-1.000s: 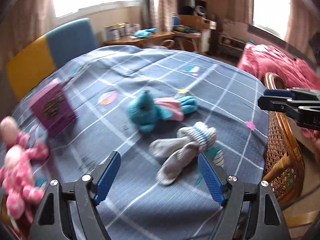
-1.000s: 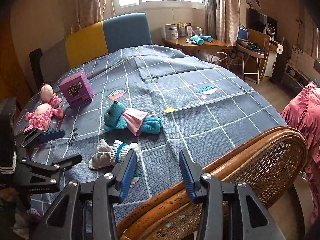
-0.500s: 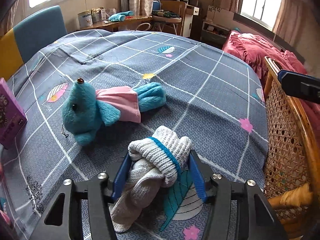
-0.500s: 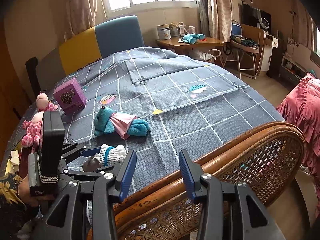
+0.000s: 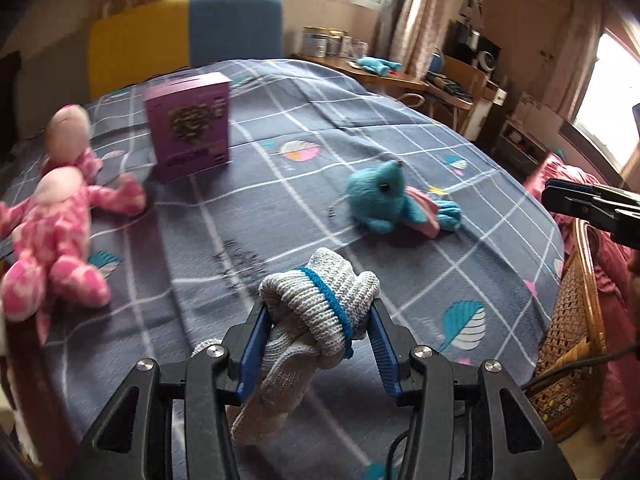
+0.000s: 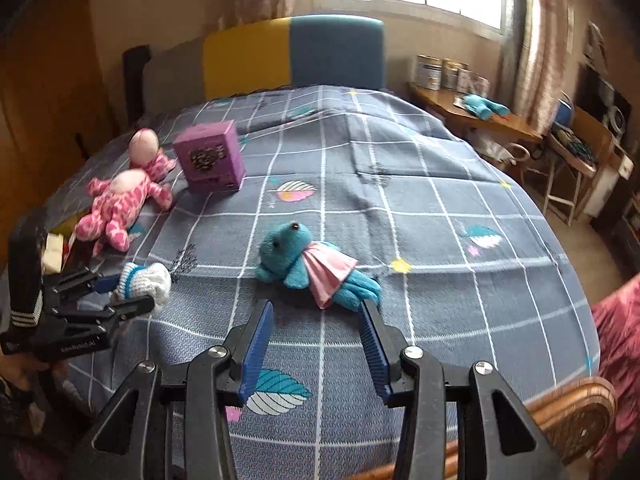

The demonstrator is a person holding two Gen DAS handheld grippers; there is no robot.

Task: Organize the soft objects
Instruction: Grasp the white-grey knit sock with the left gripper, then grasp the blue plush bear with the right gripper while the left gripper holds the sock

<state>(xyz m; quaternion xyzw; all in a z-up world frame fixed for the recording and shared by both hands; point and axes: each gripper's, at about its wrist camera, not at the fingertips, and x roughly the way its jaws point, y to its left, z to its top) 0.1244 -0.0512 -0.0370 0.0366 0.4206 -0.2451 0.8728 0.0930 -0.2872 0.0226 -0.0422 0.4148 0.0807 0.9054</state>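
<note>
Left wrist view: left gripper [image 5: 318, 330] jaws clamped on the rolled socks [image 5: 316, 320], lifted off the bed [image 5: 280, 208]; 0.5 s ago they still lay on it. The socks' lower end is hidden behind the jaws. Blue plush [image 5: 394, 206] lies toward the bed's right edge.

Right wrist view: right gripper [image 6: 318, 342] jaws wide, empty, just short of the blue plush's feet; previously over the wicker chair [image 6: 576, 416]. Pink dolls [image 6: 124, 196] blurred near the left edge.

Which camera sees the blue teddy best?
The right wrist view: the blue teddy lies whole and sharp, pink dress showing, just ahead of the open right tool. The left wrist view shows it farther off and blurrier, mostly its head.
</note>
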